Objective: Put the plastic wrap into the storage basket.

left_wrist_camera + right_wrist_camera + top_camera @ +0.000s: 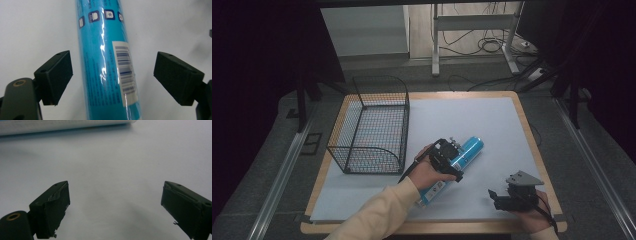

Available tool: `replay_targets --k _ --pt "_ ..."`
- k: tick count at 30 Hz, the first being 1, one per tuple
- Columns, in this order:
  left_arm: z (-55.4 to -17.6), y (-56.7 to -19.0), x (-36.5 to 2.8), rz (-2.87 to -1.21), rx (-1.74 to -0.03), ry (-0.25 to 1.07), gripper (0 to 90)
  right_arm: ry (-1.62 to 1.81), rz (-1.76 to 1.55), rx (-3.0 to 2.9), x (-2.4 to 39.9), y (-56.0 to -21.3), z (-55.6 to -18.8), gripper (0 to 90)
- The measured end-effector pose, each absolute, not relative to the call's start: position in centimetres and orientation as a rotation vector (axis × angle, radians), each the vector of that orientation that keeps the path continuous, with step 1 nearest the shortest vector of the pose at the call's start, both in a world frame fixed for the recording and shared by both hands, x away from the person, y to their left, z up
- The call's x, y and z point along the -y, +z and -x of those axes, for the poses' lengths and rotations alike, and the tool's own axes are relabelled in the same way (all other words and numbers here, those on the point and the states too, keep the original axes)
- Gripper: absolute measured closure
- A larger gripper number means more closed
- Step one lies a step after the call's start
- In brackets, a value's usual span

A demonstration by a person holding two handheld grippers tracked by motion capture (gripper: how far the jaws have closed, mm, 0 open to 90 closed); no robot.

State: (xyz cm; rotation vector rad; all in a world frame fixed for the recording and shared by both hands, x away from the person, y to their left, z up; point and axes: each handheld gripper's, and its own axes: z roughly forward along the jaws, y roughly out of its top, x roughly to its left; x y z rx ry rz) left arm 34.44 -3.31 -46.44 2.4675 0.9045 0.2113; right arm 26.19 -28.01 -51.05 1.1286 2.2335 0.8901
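Left gripper (451,161): black boxy body, small metal screws on top, thin black cable trailing back along the arm. Person's left arm wears a cream long sleeve (379,214). Right gripper (498,196): black, topped with a grey three-cornered plate with small holes, black cable by the wrist. In both gripper views the jaws are matte black blocks with screw holes; a brass-ringed hole sits on the lower-left arm. Right pads (53,213) look scuffed and frayed at the edges.

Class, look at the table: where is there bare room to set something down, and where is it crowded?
Free: the white sheet between the wire basket and the table's right edge, beyond the blue tube. Crowded: the near strip, where the left gripper straddles the tube and the right gripper rests.
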Motion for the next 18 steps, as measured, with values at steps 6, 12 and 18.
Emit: replay_targets --k 6,12,18 --pt "-35.1 -47.1 4.1 -2.494 -0.913 0.203 15.2 0.888 -1.129 -2.236 28.0 -51.0 -26.2 8.5" --pt "-35.5 -47.8 4.6 -2.513 -0.928 0.197 15.3 0.887 -1.131 -2.237 28.0 -51.1 -26.2 8.5" --pt "-35.9 -48.5 4.7 -2.539 -0.947 0.175 15.7 0.886 -1.131 -2.236 28.0 -51.0 -26.2 8.5"
